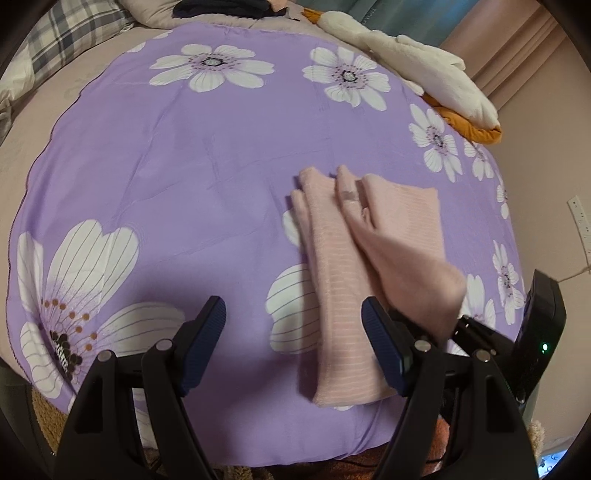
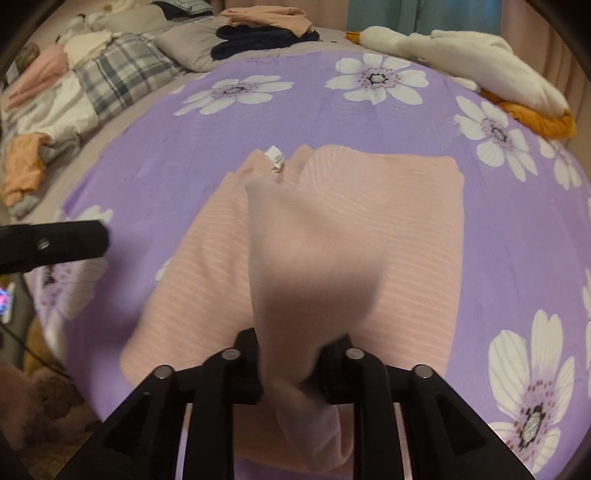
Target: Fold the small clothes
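1. The right tongs [image 2: 295, 354] are clamped on a lifted flap of the pink garment [image 2: 332, 229]; in the right wrist view the flap rises from the tongs at 6 o'clock toward the centre, and its blur suggests motion.
2. The left tongs [image 1: 295, 332] are apart and hold nothing; they hover above the sheet [image 1: 184, 166], with the garment [image 1: 343, 280] passing close beside the right-hand finger, at about 4 o'clock of the left wrist view. Whether that finger touches the cloth cannot be told.
3. The garment lies on the purple flowered sheet spread over the bed, right of centre in the left wrist view and at centre in the right.
4. Progress is judged as partial: one long strip seems already laid flat, and a second layer is being carried across it. The fold is not yet set down, and smoothing and at least one further fold look to be left.
5. A small white tag [image 2: 275, 158] shows at 12 o'clock of the garment. Print is on it, but it is too small to be read; no brand can be made out.
6. Folded clothes [image 2: 266, 26] are stacked at 12 o'clock, a white plush toy [image 2: 480, 62] lies at 1 o'clock, and a plaid pillow [image 2: 122, 74] at 10 o'clock. No writing is legible on these.
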A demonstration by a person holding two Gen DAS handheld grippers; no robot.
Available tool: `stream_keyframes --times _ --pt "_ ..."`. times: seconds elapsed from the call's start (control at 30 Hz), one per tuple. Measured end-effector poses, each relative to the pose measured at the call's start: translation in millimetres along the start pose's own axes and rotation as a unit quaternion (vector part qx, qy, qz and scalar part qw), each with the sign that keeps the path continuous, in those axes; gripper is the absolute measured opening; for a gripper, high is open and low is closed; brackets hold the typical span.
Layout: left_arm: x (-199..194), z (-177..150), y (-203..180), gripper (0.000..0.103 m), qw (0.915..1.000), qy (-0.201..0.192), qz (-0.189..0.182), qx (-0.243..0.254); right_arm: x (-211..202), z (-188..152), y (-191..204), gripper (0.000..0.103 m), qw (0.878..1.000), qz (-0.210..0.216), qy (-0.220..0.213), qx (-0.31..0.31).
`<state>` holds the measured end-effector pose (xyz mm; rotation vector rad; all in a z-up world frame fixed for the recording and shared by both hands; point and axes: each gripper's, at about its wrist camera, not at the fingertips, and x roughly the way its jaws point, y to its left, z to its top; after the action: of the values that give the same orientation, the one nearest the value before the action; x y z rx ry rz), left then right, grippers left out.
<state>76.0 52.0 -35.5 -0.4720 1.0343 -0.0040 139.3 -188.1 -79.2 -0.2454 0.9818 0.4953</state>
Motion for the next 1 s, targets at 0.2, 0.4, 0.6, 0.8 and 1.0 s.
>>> stream_keyframes --times 0.2,0.4,0.6,0.8,1.0 --pt "-4.2 23.5 -17.1 0.076 0.9982 -0.013 -0.055 0.020 -24.5 -9.0 -9.5 0.062 0.997 0.069 0.000 0.029" --pt "23.5 48.8 -44.3 0.070 0.9894 0.034 -0.136 0.038 -58.5 -19.1 -32.1 0.068 0.994 0.086 -0.031 0.062" --pt "69.4 51.2 -80.9 0.057 0.9789 0.108 -0.157 0.072 -75.0 -28.8 -63.3 0.070 0.990 0.052 -0.054 0.120" --pt "107.6 34.7 -94.9 0.031 0.9791 0.145 -0.079 0.119 -69.4 -37.1 -82.5 0.070 0.985 0.045 -0.044 0.162" --pt "91.8 31.6 -87.4 0.012 0.9849 0.109 -0.082 0.107 -61.7 -40.4 -87.2 0.070 0.983 0.045 -0.033 0.174"
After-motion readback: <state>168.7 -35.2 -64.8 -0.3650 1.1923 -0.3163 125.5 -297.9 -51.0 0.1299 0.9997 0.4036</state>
